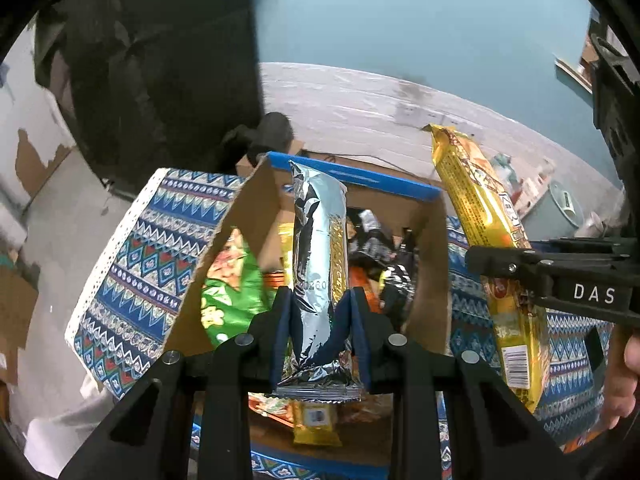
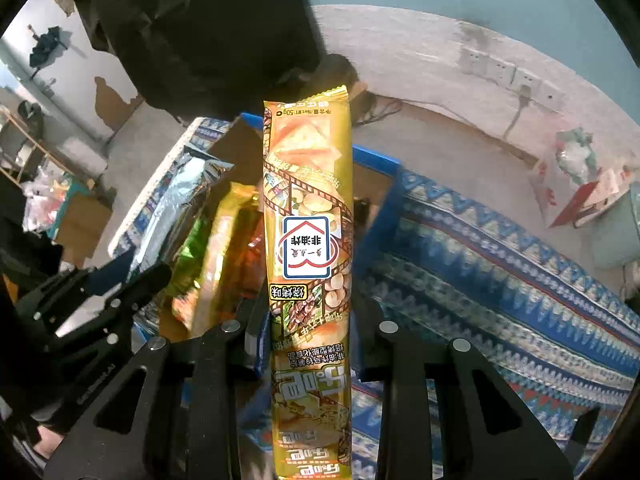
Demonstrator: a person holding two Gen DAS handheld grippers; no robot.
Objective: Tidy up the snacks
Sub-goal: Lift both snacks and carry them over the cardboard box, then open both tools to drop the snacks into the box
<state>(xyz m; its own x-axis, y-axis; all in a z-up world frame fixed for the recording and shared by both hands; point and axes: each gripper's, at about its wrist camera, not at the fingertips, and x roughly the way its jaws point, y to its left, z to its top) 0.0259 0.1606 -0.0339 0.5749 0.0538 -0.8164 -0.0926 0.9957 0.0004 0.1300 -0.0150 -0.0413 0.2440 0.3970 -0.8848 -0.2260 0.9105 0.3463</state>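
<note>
Left gripper point(image 1: 320, 320) points steeply down over an open cardboard box point(image 1: 256, 204). Its blue-padded fingers point(image 1: 282, 320) are clamped on a long silver snack pack point(image 1: 318, 256), pinching it low on its length; the pack stands nearly upright between them, top end above the box's blue-edged far rim, crimped bottom end hanging below the pads.

Right gripper point(image 2: 308, 344) is also angled down, fingers closed tight on a long yellow snack pack point(image 2: 308, 216). The pack runs straight up the middle of the right wrist view, print upside down, its far end reaching past the box's edge. In the left wrist view the same pack point(image 1: 480, 216) leans at the right, beside the box's right wall, with the right gripper's black finger point(image 1: 516, 262) crossing it; a bit of the person's hand point(image 1: 624, 376) shows at the right edge.

Both packs are held in the air, clear of the box contents.

Inside the box: a green bag point(image 1: 232, 288), dark and orange wrappers, more yellow packs, all jumbled.

The box sits on a blue patterned cloth point(image 1: 152, 248). A dark bulky shape point(image 1: 160, 68) stands behind, beyond it a pale floor and teal wall.
</note>
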